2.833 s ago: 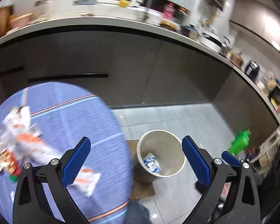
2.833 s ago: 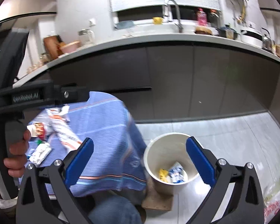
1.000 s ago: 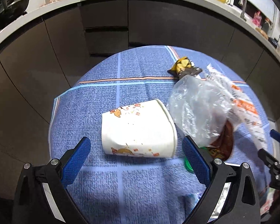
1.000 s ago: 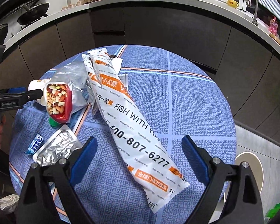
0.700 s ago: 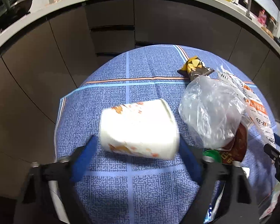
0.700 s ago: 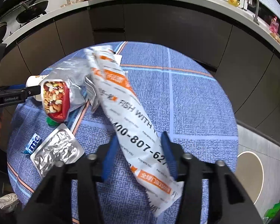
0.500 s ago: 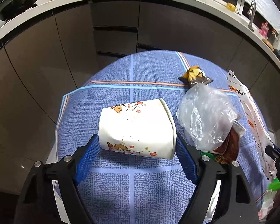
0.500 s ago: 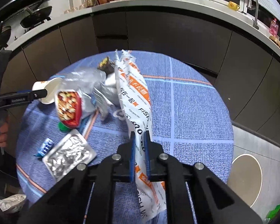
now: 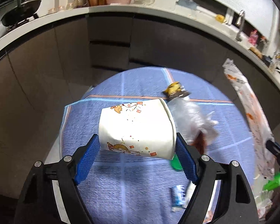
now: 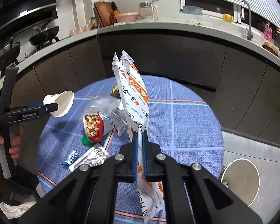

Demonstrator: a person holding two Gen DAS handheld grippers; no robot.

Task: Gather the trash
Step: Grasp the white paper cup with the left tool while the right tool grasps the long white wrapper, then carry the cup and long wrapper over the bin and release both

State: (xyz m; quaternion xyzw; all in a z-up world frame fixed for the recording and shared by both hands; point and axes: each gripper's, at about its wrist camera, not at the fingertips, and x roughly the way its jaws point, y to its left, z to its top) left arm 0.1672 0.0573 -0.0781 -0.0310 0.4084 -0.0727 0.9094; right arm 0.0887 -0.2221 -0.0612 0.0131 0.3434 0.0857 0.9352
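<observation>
We note the round bench point(image 10: 186, 123) under its blue cloth, with the pale bin point(image 10: 240, 182) on the floor past its right edge, seen in the right wrist view. The long white-and-orange wrapper point(image 10: 134, 97) is pinched in the right tool point(image 10: 139, 143), whose jaws are closed flat on it near its lower end; its long axis stands nearly upright, top tipped away from us, tail hanging below the jaws. The paper cup point(image 9: 137, 128) is clamped across its sides between the wide-set pads of the left tool point(image 9: 137, 160), lying on its side above the bench's left edge, mouth toward the right. Both items are clear of the cloth. We judge the bin lies to the right of both tools, nearer the right hand, so the wrapper likely goes first. Left on the bench: a nut packet point(image 10: 93, 128), a foil blister point(image 10: 91, 159), a clear bag point(image 9: 192, 119).
</observation>
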